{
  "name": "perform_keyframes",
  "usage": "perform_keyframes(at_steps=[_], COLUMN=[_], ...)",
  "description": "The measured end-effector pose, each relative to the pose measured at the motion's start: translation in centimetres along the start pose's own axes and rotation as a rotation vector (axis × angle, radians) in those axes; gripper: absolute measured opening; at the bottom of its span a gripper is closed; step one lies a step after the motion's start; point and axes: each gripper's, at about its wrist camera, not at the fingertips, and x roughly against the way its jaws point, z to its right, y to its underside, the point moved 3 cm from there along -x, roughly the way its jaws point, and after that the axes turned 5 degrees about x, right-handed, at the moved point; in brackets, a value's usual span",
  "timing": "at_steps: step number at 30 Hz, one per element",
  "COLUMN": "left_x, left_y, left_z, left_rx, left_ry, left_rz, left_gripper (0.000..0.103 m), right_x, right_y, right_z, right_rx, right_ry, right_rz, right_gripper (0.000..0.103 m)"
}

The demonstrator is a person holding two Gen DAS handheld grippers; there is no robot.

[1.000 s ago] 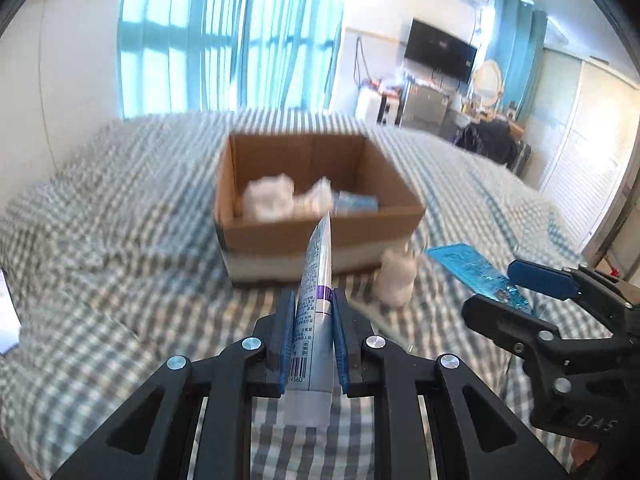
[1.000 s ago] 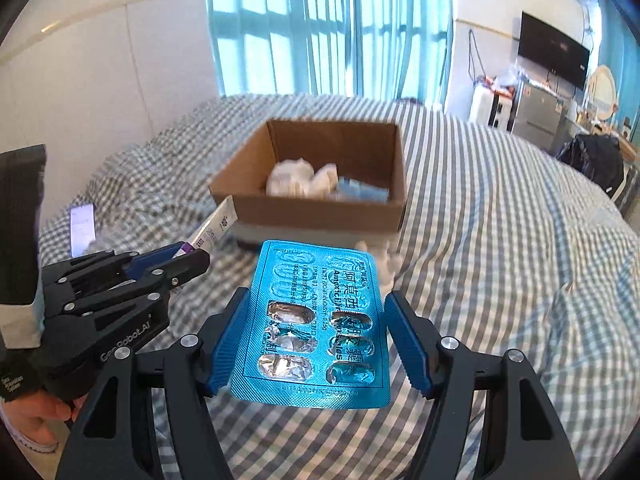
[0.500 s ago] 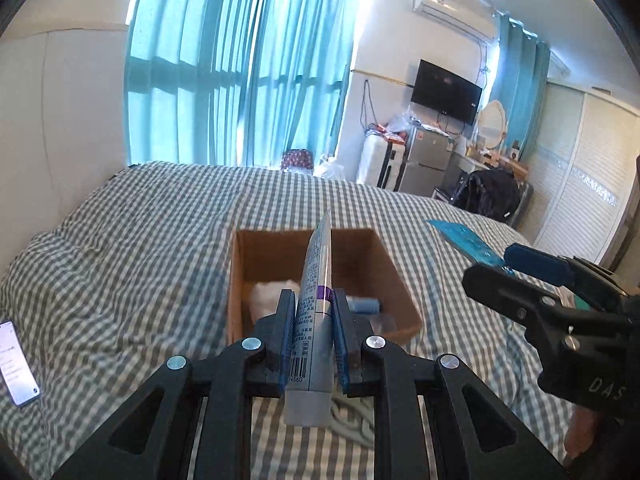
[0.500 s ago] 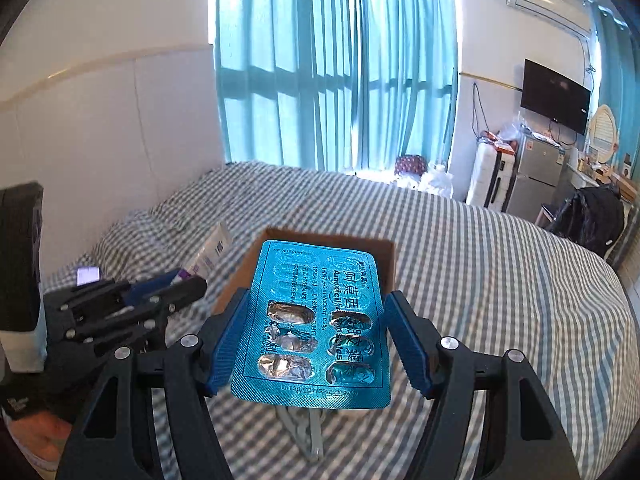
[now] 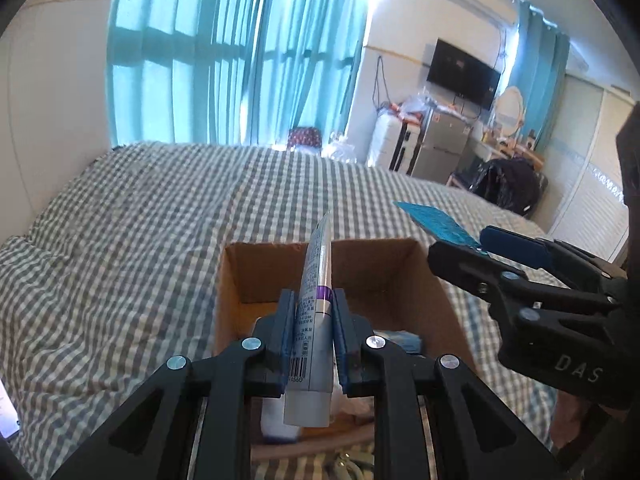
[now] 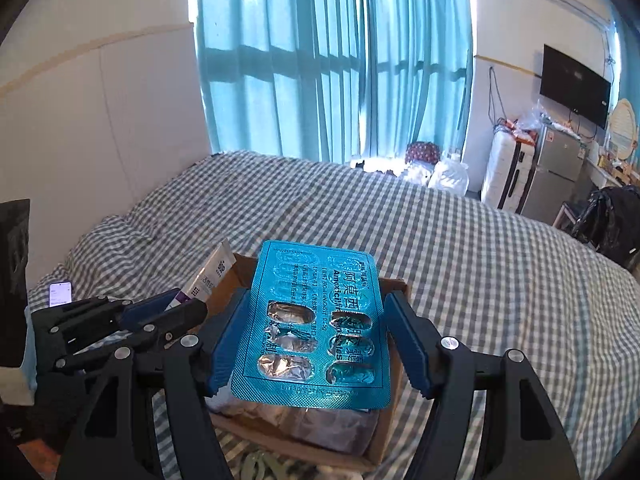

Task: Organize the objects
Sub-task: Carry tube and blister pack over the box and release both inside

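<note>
My left gripper [image 5: 313,334] is shut on a white tube with a purple band [image 5: 314,304], held flat end forward above the open cardboard box [image 5: 376,272]. My right gripper [image 6: 318,344] is shut on a blue blister pack of pills [image 6: 316,324], held flat over the same box [image 6: 386,436]. In the left wrist view the right gripper [image 5: 516,268] and the pack [image 5: 436,226] show at right. In the right wrist view the left gripper [image 6: 132,320] and the tube [image 6: 212,276] show at left. White crumpled items and a small blue box [image 5: 402,340] lie inside the box.
The box sits on a bed with a grey-and-white checked cover [image 5: 120,240]. A phone [image 6: 60,294] lies on the bed at far left. Blue curtains [image 5: 240,52], a suitcase [image 6: 506,172], a TV [image 5: 462,76] and a black bag [image 5: 508,186] are beyond the bed.
Both grippers have moved forward and up, from in front of the box to above it, each keeping its hold. The box now lies directly beneath the fingers.
</note>
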Motion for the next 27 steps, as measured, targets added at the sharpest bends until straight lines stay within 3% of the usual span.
perform_keyframes(at_steps=[9,14,18,21,23,27], left_x=[-5.3,-5.3,-3.8,-1.8,0.0,3.6], left_y=[1.8,1.9,1.5,1.1,0.7,0.4], left_z=[-0.7,0.0,0.4,0.8,1.1,1.9], left_rx=[0.006,-0.011,-0.028,-0.036,-0.032,-0.019], left_ry=[-0.048,-0.066,-0.088,-0.116,-0.137,-0.150], left_rz=[-0.079,-0.072,-0.061,-0.034,-0.005,0.052], left_gripper=[0.018,0.018,0.020,0.033,0.059,0.069], right_x=[-6.1,-6.0,-3.8,-1.5,0.4,5.0], right_y=[1.8,1.9,1.6,1.0,0.4,0.0], right_z=[1.8,2.8,3.5,3.5,3.5,3.3], right_rx=[-0.033,-0.069,-0.091,-0.097,-0.090,-0.041], right_ry=[-0.047,-0.057,-0.042,-0.045,-0.048,-0.013], right_rz=[-0.065,-0.052,-0.026,0.009,0.028,0.072], right_gripper=[0.068,0.069,0.079,0.082,0.082,0.084])
